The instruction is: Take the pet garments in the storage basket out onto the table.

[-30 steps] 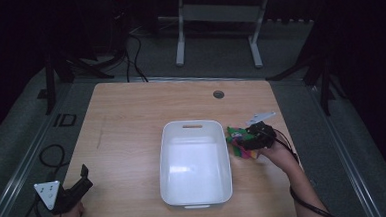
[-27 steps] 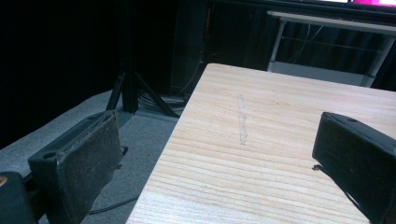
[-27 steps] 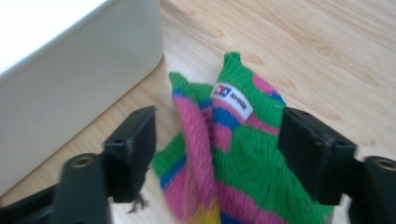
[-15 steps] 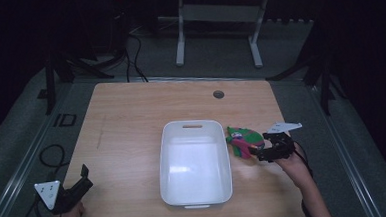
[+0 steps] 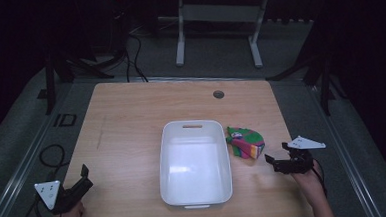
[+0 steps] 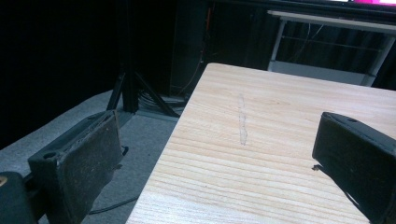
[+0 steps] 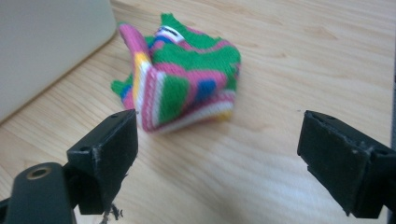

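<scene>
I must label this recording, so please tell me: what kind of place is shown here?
Probably a dim lab or studio set up for recording handling tasks, not a home. A bare wooden table stands on grey carpet, with cables and dark stands behind it, and a metal frame against the dark background.

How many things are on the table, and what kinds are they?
White bin: 1
Striped knitted cloth: 1
Total: 2

Each black hand-held gripper carries a grey three-cornered plate.
</scene>
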The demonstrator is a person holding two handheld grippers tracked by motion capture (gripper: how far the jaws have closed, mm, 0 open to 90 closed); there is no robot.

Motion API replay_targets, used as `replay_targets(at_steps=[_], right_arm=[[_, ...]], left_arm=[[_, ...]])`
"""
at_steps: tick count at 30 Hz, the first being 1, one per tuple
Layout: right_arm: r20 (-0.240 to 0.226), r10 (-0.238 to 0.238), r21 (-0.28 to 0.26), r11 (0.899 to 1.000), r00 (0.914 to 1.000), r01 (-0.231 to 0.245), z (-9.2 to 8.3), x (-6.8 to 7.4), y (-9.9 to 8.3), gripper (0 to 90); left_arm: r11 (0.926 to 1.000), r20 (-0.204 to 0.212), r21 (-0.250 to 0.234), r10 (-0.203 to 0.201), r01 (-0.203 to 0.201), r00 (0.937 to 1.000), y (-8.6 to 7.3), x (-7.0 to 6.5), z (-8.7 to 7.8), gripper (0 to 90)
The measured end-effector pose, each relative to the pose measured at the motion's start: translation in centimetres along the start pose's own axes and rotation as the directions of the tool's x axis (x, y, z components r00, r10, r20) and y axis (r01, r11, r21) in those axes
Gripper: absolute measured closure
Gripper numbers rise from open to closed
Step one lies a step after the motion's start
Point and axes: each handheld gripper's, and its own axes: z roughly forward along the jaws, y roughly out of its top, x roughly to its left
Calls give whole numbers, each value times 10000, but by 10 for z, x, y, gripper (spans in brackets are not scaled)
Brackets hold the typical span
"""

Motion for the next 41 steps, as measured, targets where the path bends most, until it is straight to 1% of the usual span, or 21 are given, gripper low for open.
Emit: replay_targets(at_steps=[2,6,8,11,12,13,14,15,16,17,20,22,24,25,28,30,31,34,35,39,41], right_arm=[[64,159,-144,9998,9999,-158,-2,-1,-7,123],[130,251,-134,9996,9996,-250,-4,-1,-17,123],[393,389,-223,9990,9985,-381,-6,-1,-29,123],[528,381,-249,9990,9979,-368,-6,-1,-31,123],[869,578,-607,9968,9945,-526,-11,0,-40,123],[869,578,-607,9968,9945,-526,-11,0,-40,123],[1123,607,-817,9953,9918,-517,-13,1,-45,123],[1123,607,-817,9953,9918,-517,-13,1,-45,123],[1469,713,-994,9934,9866,-570,-15,2,-51,123],[1469,713,-994,9934,9866,-570,-15,2,-51,123],[1674,998,-1378,9875,9808,-769,-20,2,-58,123],[1711,1054,-1499,9855,9796,-799,-23,2,-60,123],[1860,1055,-1705,9826,9769,-737,-26,3,-63,123],[1860,1055,-1705,9826,9769,-737,-26,3,-63,123],[2185,1025,-1845,9809,9704,-621,-27,4,-69,123],[2358,898,-1806,9824,9676,-472,-28,4,-72,124],[2602,877,-2193,9752,9616,-296,-31,5,-74,125],[2646,921,-2266,9735,9600,-310,-32,5,-75,125],[2773,1140,-2400,9697,9540,-461,-33,4,-76,125],[2810,1327,-2609,9637,9505,-574,-34,3,-77,129],[2803,1367,-2624,9630,9501,-612,-34,3,-77,131]], left_arm=[[10000,-2,0,0,0,10000,0,0,0,19],[10000,0,1,-2,2,10000,0,0,0,18],[10000,9,4,-4,4,10000,0,0,0,19],[10000,9,4,-4,4,10000,0,0,0,18],[10000,10,-16,4,-4,10000,0,0,0,18],[10000,10,-16,4,-4,10000,0,0,0,19],[10000,13,-18,18,-18,10000,0,0,0,19],[10000,13,-18,18,-18,10000,0,0,0,19],[10000,11,-18,25,-25,10000,0,0,0,19],[10000,11,-18,25,-25,10000,0,0,0,19],[10000,16,-27,36,-36,10000,0,0,0,19],[10000,15,-23,45,-45,10000,0,0,0,18],[10000,5,-32,50,-50,10000,0,0,0,19],[10000,1,-38,52,-52,10000,0,0,0,19],[9999,42,-35,110,-110,9999,0,-1,-1,18],[9999,50,-47,163,-163,9999,0,-1,-1,18],[9999,43,-47,144,-143,9999,0,-1,-1,19],[9999,21,-60,104,-104,9999,0,-1,-1,18],[9999,21,-60,110,-110,9999,0,-1,-1,19],[9999,30,-54,110,-110,9999,0,-1,-1,19],[9999,28,-51,106,-105,9999,0,-1,-1,19]])
